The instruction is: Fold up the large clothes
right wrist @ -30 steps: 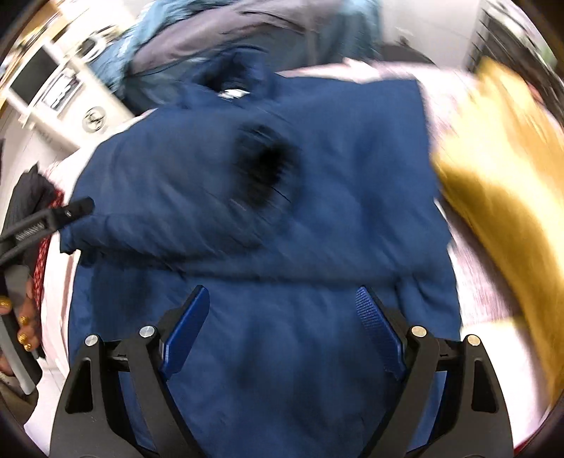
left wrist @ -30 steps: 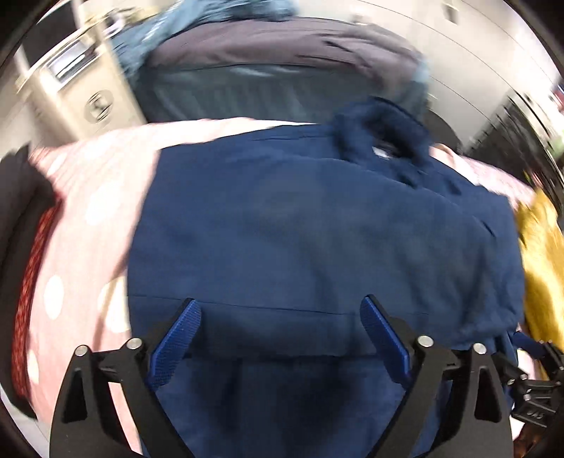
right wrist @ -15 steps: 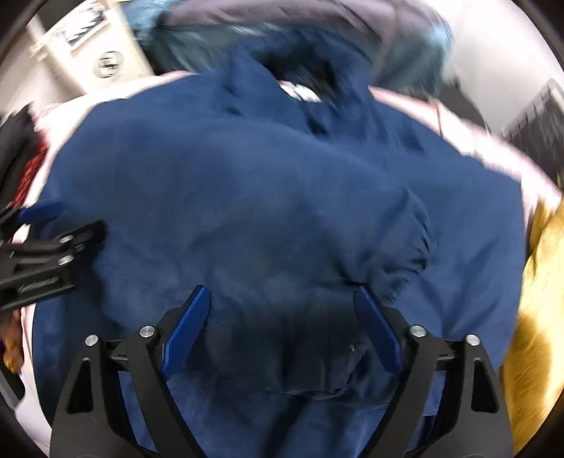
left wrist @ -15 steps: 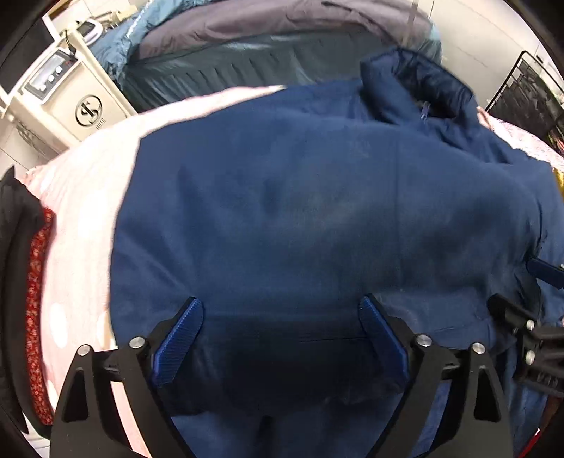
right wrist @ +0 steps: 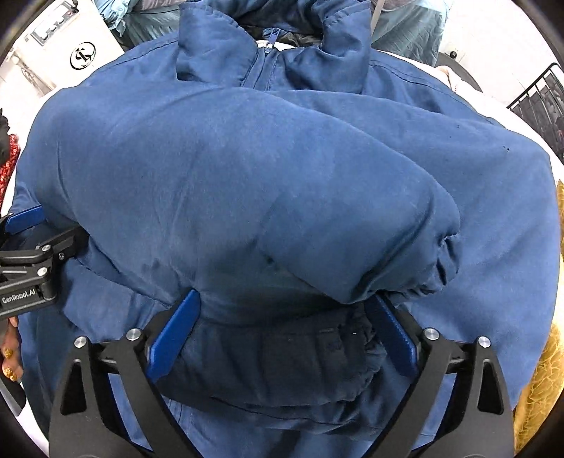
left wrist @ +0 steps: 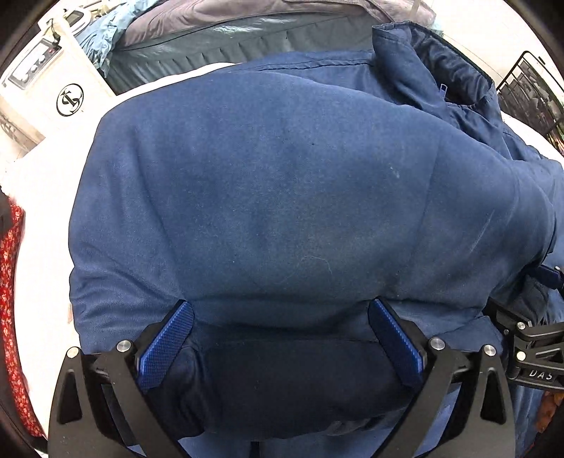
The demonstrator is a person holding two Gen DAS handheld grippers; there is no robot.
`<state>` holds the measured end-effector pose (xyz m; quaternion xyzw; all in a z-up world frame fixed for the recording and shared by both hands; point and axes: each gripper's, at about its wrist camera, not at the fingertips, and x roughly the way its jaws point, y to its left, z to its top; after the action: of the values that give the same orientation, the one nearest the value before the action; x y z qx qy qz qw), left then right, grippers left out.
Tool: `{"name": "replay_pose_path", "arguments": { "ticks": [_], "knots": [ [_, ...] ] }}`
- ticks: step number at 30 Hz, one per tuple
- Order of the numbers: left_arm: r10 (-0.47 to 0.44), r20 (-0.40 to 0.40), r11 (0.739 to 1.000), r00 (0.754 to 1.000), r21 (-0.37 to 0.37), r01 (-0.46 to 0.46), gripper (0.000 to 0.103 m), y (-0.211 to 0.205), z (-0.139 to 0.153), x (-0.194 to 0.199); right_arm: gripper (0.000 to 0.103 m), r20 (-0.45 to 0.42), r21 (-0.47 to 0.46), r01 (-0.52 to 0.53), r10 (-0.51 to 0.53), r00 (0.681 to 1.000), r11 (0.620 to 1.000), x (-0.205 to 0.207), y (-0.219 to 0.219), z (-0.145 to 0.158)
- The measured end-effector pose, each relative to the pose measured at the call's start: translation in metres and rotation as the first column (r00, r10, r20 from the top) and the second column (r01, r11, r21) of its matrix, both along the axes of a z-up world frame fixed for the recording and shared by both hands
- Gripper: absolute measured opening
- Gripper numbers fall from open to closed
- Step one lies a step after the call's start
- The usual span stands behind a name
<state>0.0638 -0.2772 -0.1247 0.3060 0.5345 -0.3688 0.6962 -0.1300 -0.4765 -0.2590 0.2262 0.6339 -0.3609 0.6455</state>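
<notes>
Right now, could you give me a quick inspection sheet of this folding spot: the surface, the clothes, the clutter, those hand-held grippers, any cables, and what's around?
Surface: white bedding, mostly covered.
Job's things: blue jacket spread out, collar at the far end, a sleeve folded across the body.
Clutter: yellow cloth at the right edge; red patterned fabric at the left edge.
Grippers: left hand-held gripper and right hand-held gripper both low over the near part of the jacket, jaws opening, bunched fabric between the blue pads but not pinched.
Cables: nothing seen.
Surroundings: white machine with a round logo, piled grey-blue bedding, black wire rack.
</notes>
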Motion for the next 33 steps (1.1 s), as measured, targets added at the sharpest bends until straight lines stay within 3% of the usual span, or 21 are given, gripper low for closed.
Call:
{"name": "replay_pose_path", "arguments": {
  "ticks": [6,8,11,13,16,21,25,33],
  "knots": [
    [-0.006,0.002,1.0,1.0,0.008,0.006,0.098,-0.003,0.0,0.0,0.095,0.008,0.005,0.0,0.0,1.0,1.0,-0.002,0.002,0.005],
    [-0.011,-0.003,1.0,1.0,0.008,0.011,0.097,-0.004,0.008,0.0,0.091,0.075,0.001,0.029,-0.029,0.997,1.0,-0.008,0.005,0.021],
    [0.009,-0.009,0.996,1.0,-0.086,-0.01,0.097,0.009,0.031,-0.004,0.091,0.228,-0.012,0.06,-0.055,0.972,0.998,-0.028,0.015,0.055],
    [0.03,-0.026,0.988,0.999,-0.154,-0.034,0.097,0.027,0.049,-0.007,0.091,0.246,-0.022,0.072,-0.064,0.967,0.997,-0.046,0.025,0.07],
    [0.047,-0.037,0.98,0.998,-0.194,-0.053,0.097,0.054,0.066,-0.015,0.091,0.262,-0.016,0.103,-0.096,0.96,0.995,-0.079,0.04,0.085],
    [0.075,-0.071,0.98,0.995,-0.179,-0.086,0.097,0.103,0.07,-0.025,0.091,0.249,0.043,0.192,-0.197,0.948,0.98,-0.14,0.069,0.091],
    [0.099,-0.084,0.979,0.992,-0.169,-0.112,0.095,0.144,0.071,-0.027,0.091,0.254,0.096,0.28,-0.296,0.921,0.955,-0.189,0.093,0.09],
    [0.151,-0.124,0.981,0.981,-0.1,-0.164,0.086,0.217,0.062,-0.023,0.091,0.306,0.176,0.327,-0.367,0.878,0.928,-0.243,0.116,0.1]
  ]
}}
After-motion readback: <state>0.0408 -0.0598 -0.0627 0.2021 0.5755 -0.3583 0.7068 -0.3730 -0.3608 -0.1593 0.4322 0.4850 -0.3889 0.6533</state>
